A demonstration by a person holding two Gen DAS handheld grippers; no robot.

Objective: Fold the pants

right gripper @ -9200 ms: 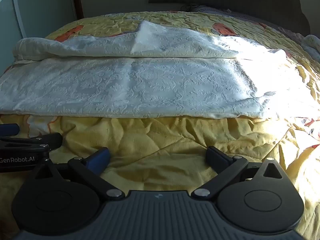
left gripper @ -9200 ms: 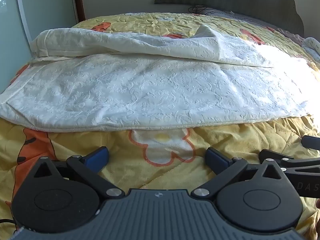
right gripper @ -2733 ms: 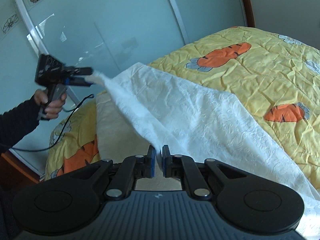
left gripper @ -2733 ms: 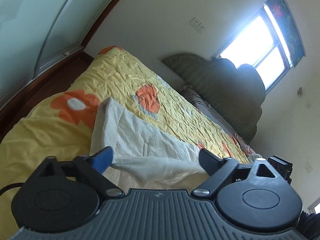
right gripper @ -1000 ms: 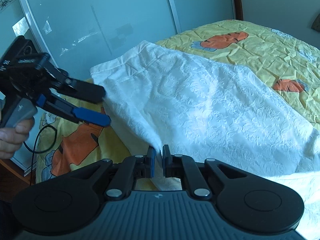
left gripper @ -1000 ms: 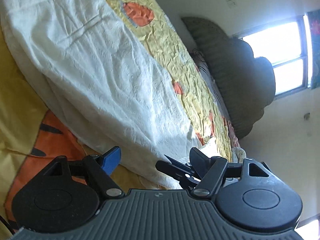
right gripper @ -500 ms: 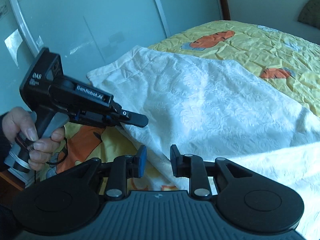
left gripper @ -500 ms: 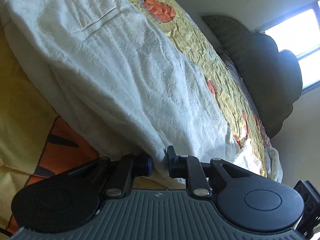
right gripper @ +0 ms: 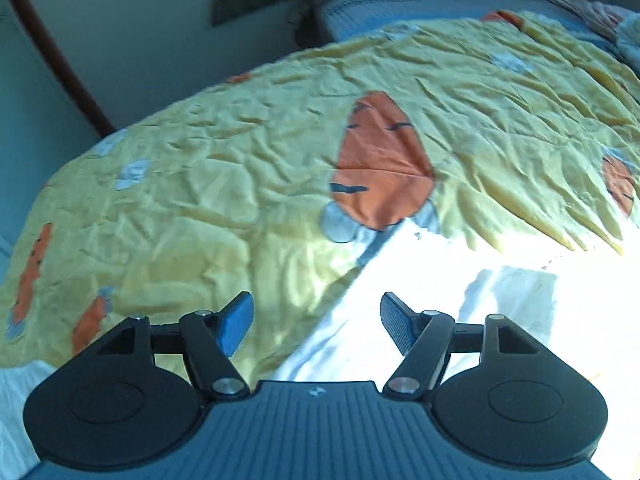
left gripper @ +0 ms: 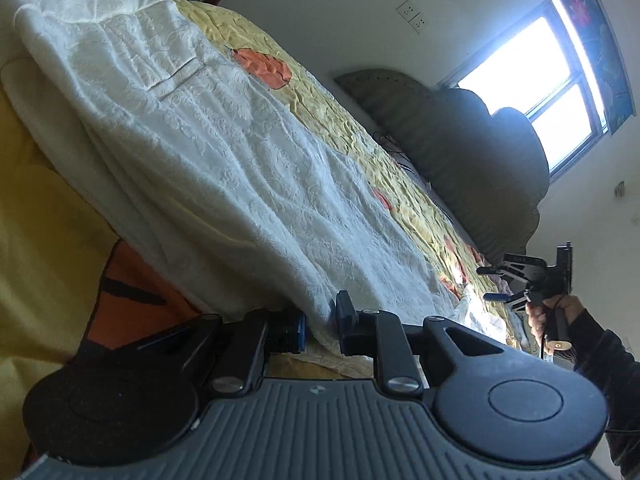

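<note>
Closest to the left wrist camera, the left hand-held gripper (left gripper: 319, 326) has its two fingers drawn close together on the near edge of the white pants (left gripper: 224, 168), the fabric caught in the narrow gap between the blue pads (left gripper: 298, 329). From that pinch the pants spread away ahead and to the left of the fingers, folded lengthwise into a long band with several layered edges showing along its near side, a pocket flap (left gripper: 176, 74) partway up and the waistband (left gripper: 120, 2) at the far left end. The pants lie on the bed (left gripper: 48, 264), whose yellow quilt with orange carrot prints shows just left of the fingers and again beyond the fabric. To the right and farther off, the right hand-held gripper (left gripper: 494, 284) is seen in a sleeved hand (left gripper: 548, 316), raised above the sunlit leg end of the pants, its fingers spread and holding nothing. In the right wrist view, the same gripper (right gripper: 316, 326) shows its pads (right gripper: 236, 326) wide apart over the quilt, with bright white fabric (right gripper: 460, 288), overexposed by sun, lying just ahead and to the right of them. Farthest away stand the dark headboard (left gripper: 472, 152), the wall (left gripper: 360, 12) and the window (left gripper: 536, 80).
</note>
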